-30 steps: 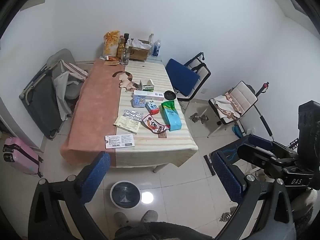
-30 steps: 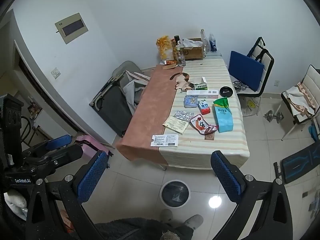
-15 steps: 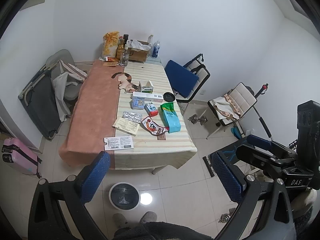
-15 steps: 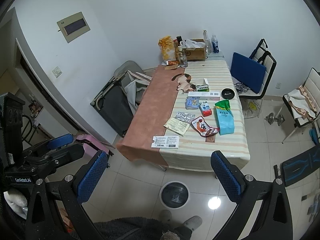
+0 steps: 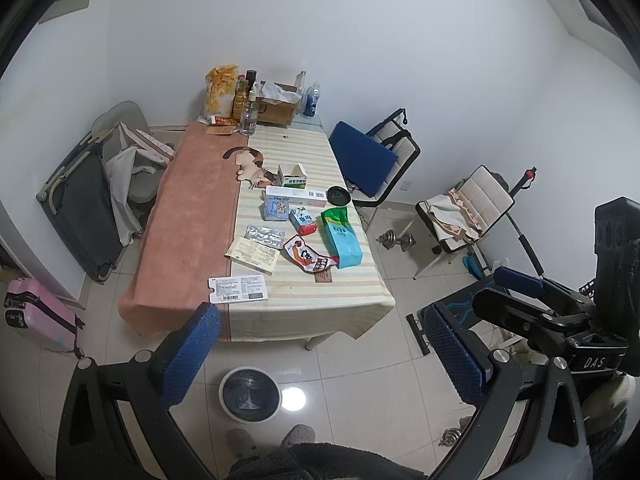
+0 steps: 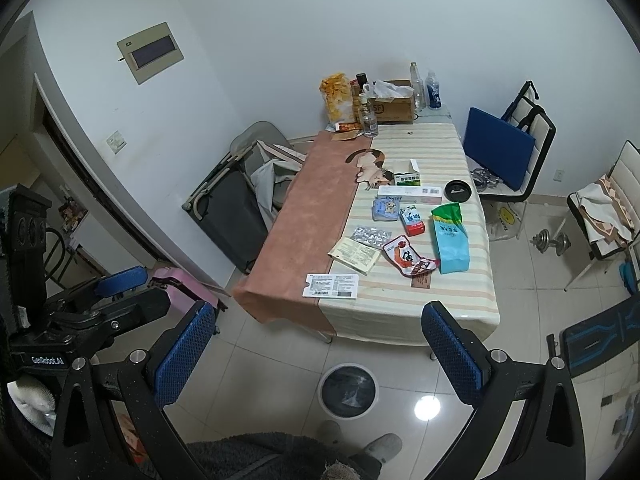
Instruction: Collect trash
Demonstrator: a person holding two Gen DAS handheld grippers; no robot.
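Observation:
A table holds scattered trash: a white label card near the front edge, a paper leaflet, a blister pack, a red snack wrapper, a green-blue bag and small boxes. A round bin with a dark liner stands on the floor in front of the table. My left gripper and right gripper are both open and empty, high above the floor, well short of the table.
Bottles, a chip bag and a cardboard box stand at the table's far end. A folded cot and pink suitcase stand left. Chairs, dumbbells and a mat are right. The person's slippers show below.
Both grippers have drifted slightly, so the table and bin sit a little lower in both views. Jaws stay open and empty; nothing on the table moved.

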